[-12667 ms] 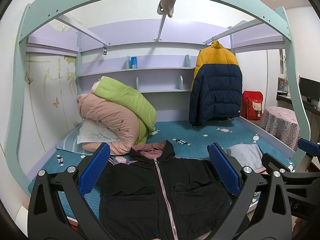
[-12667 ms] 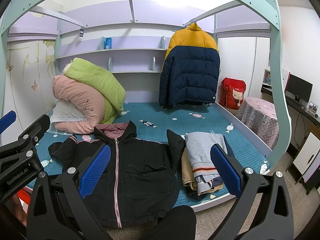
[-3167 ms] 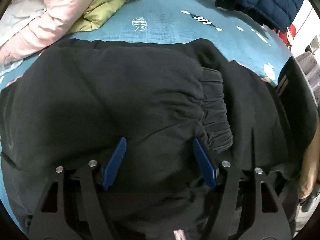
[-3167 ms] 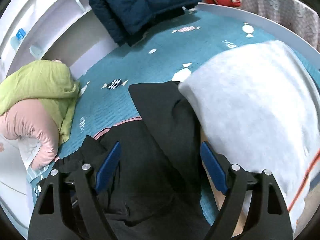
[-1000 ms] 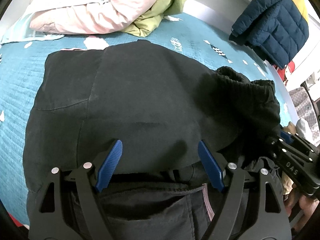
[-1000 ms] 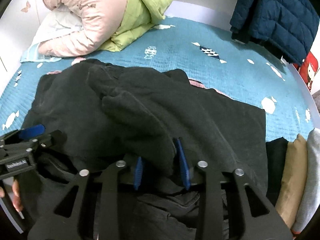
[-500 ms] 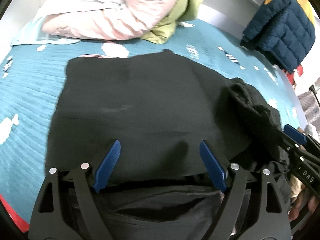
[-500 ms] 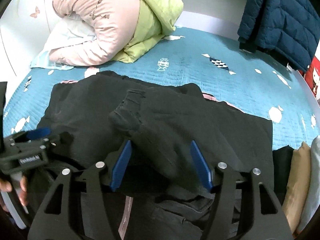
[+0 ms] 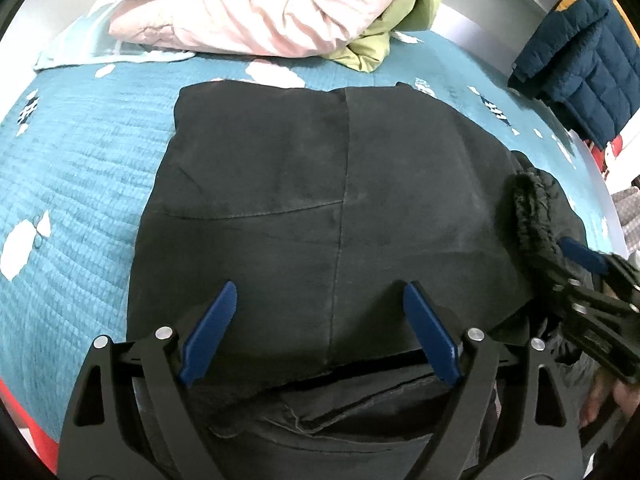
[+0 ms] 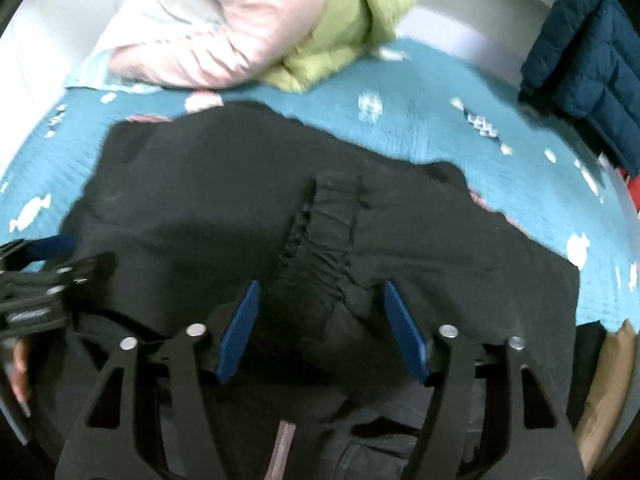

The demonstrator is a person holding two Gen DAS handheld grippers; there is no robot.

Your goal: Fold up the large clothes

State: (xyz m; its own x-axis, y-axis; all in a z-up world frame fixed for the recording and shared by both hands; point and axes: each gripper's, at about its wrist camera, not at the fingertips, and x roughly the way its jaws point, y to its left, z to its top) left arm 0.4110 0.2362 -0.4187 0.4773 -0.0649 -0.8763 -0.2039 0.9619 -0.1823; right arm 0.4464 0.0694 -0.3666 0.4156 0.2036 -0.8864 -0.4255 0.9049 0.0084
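Observation:
A black jacket [image 9: 304, 208] lies partly folded on the teal bed [image 9: 80, 184], its upper half laid over the front. It also shows in the right wrist view [image 10: 200, 216]. My left gripper [image 9: 320, 332] is open just above the fold edge and holds nothing. My right gripper [image 10: 320, 320] is open over the ribbed sleeve cuff [image 10: 324, 240], which lies loose between the fingers. The right gripper shows at the right edge of the left wrist view [image 9: 592, 280], beside the cuff [image 9: 536, 216]. The pink zipper [image 10: 282, 448] shows near the bottom.
Rolled pink [image 9: 256, 12] and green [image 10: 352, 12] duvets lie at the head of the bed. A navy and yellow puffer jacket [image 9: 584, 56] hangs at the far right. A stack of folded clothes [image 10: 608, 392] sits at the right edge of the bed.
My right gripper has opened, let go of the sleeve cuff and drawn back slightly. The cuff now rests on the folded jacket. My left gripper has shifted a little to the left.

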